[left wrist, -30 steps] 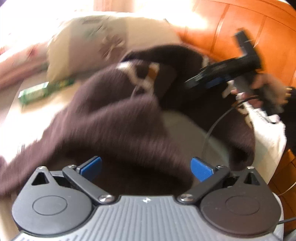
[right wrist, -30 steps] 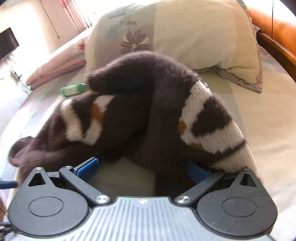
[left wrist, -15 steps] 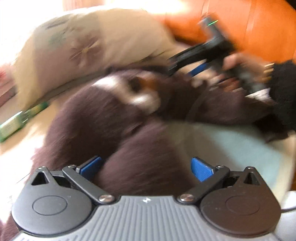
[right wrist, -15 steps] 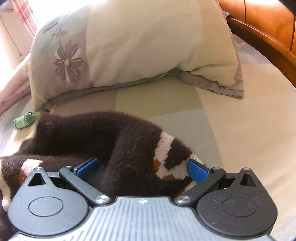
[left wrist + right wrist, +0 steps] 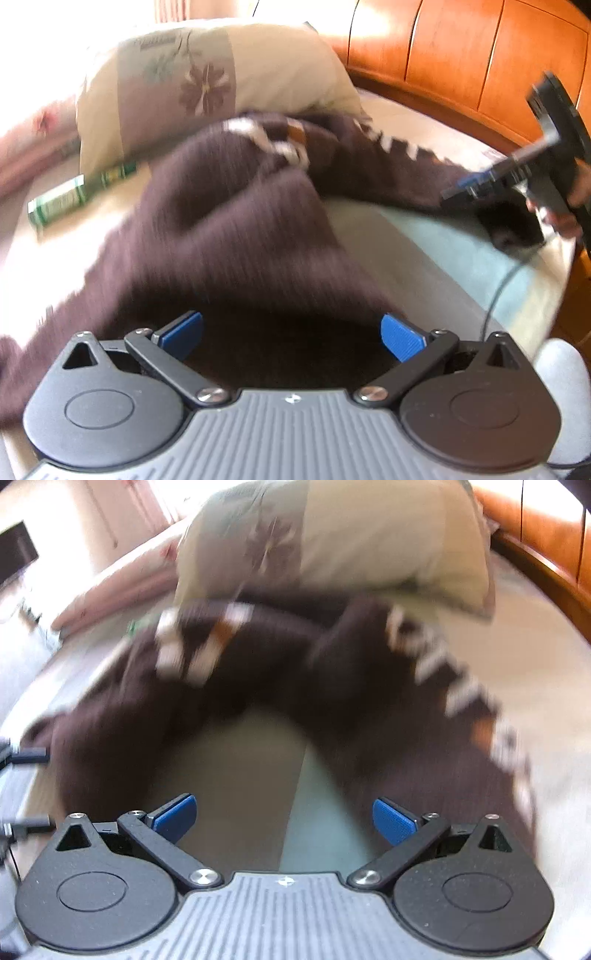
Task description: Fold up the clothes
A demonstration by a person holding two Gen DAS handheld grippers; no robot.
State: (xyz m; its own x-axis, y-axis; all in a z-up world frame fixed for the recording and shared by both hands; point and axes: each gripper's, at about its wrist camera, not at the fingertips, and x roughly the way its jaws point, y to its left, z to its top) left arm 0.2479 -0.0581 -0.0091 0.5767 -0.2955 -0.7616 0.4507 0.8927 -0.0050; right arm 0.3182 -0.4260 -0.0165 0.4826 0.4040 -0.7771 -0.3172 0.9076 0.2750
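A bed (image 5: 258,768) with a pale patchwork sheet fills both views, backed by an orange wooden headboard (image 5: 480,62). On it lies a dark brown knitted sweater (image 5: 229,236) with white and orange patterning, bunched in a loose arc rather than spread flat, so folding looks barely begun and the garment probably needs laying out first. The left gripper (image 5: 291,332) has its blue pads wide apart with brown knit lying between and beneath them; whether any cloth is pinched I cannot tell, though the wide gap suggests not. The right gripper (image 5: 282,814) is likewise wide, with bare sheet between its pads and the sweater curving around ahead of it. A floral pillow (image 5: 207,81) sits just behind the sweater, and a small green bottle (image 5: 77,194) lies beside its left edge; both may crowd the spreading
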